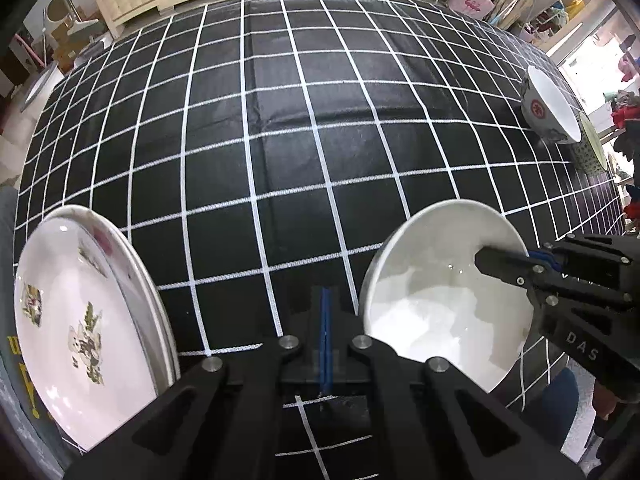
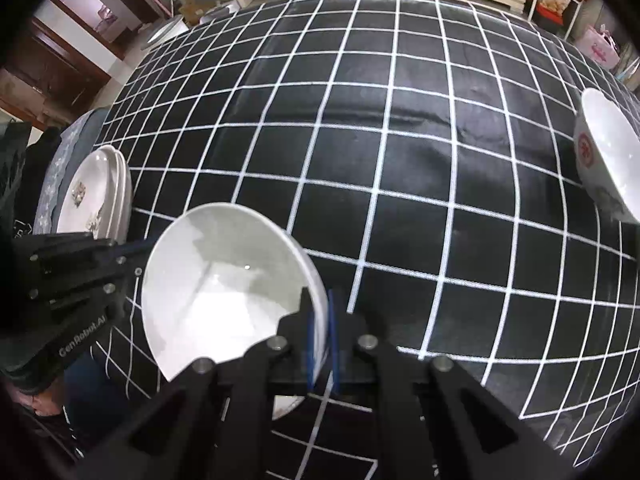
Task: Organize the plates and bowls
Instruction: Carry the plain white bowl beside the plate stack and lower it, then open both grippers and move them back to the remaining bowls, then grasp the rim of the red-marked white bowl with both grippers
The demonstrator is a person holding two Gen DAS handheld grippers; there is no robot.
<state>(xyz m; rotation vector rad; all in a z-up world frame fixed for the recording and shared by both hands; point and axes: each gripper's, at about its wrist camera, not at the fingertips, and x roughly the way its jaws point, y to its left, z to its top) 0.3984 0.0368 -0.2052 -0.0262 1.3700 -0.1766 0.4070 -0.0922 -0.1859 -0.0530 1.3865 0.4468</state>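
The right gripper (image 2: 321, 320) holds the white bowl (image 2: 224, 280) by its rim, with one finger inside the bowl and the other outside, so the rim sits pinched between the blue pads. This bowl is near the front edge of the black checked tablecloth (image 2: 400, 160) and it is tilted. The left gripper (image 1: 326, 312) is just beside the bowl on its left; its two blue pads are pressed together and nothing is between them. At the near left the floral plates (image 1: 80, 312) lie in a stack. At the far right a bowl with a red emblem (image 1: 548, 106) stands, and a patterned dish (image 1: 588, 152) is just beside it.
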